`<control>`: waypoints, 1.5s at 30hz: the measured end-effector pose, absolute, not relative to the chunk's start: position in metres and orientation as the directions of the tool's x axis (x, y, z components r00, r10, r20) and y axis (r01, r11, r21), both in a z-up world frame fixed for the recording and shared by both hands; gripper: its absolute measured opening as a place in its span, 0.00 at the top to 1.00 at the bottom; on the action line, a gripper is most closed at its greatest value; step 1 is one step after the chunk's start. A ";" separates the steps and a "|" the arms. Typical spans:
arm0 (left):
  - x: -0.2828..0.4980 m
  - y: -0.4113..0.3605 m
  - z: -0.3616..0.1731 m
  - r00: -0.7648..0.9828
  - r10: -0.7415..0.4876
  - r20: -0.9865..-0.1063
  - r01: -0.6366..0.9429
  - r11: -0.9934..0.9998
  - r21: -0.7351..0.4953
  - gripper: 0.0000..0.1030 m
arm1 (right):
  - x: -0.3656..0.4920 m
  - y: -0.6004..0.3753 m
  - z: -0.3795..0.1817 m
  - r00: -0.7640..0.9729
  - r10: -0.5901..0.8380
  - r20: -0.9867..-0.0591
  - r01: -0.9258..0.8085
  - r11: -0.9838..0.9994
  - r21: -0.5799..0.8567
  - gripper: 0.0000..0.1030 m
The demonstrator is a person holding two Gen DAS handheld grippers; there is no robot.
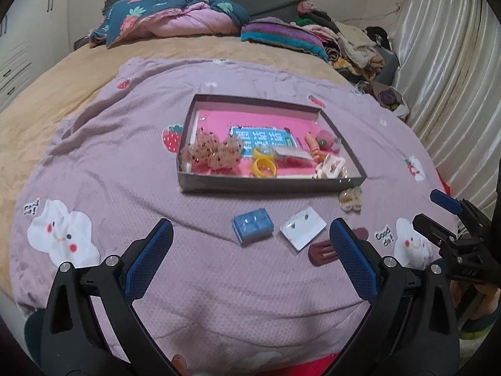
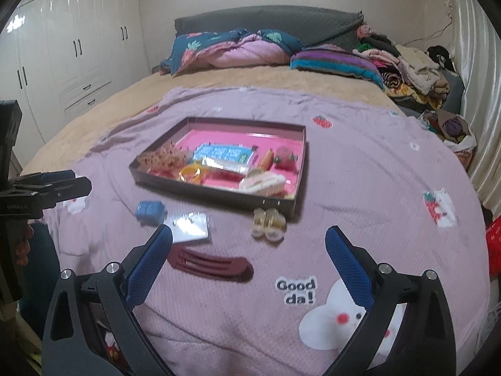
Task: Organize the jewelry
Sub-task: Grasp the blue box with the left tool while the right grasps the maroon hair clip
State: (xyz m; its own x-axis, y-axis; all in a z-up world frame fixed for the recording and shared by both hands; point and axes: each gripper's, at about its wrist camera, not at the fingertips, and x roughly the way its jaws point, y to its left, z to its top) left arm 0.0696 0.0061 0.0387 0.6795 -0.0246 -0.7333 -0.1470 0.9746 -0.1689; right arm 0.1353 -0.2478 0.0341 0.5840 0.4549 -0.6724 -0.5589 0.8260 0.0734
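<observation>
Hovering above the lilac blanket (image 1: pixel 194 282), the left gripper (image 1: pixel 250 235) is seen in its own view with jaws spread and empty; a blue case (image 1: pixel 253 226), an earring card (image 1: pixel 303 227) and a maroon clip (image 1: pixel 325 252) lie near, the jewelry tray (image 1: pixel 269 185) farther off. From the right wrist, the right gripper (image 2: pixel 249 238) is likewise spread, the maroon clip (image 2: pixel 210 263) between its fingers, a clear claw clip (image 2: pixel 269 223) just beside the tray (image 2: pixel 216 192).

"Good da!" printed on lilac blanket (image 2: pixel 360 194) beside white bunny patches; tray (image 2: pixel 219 195) label unreadable.
</observation>
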 end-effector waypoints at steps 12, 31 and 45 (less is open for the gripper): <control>0.067 -0.006 0.007 0.627 -0.043 -0.778 -0.109 0.984 -0.142 0.09 | 0.130 -0.249 0.007 0.542 0.438 -0.718 -0.546 0.832 0.096 0.05; 0.086 -0.001 -0.031 0.580 -0.036 -0.814 -0.133 0.981 -0.138 0.27 | 0.143 -0.225 -0.047 0.406 0.434 -0.804 -0.510 0.838 0.195 0.17; 0.115 0.008 -0.047 0.568 -0.111 -0.815 -0.149 0.961 -0.235 0.31 | 0.171 -0.217 -0.071 0.355 0.473 -0.806 -0.418 0.852 0.316 0.47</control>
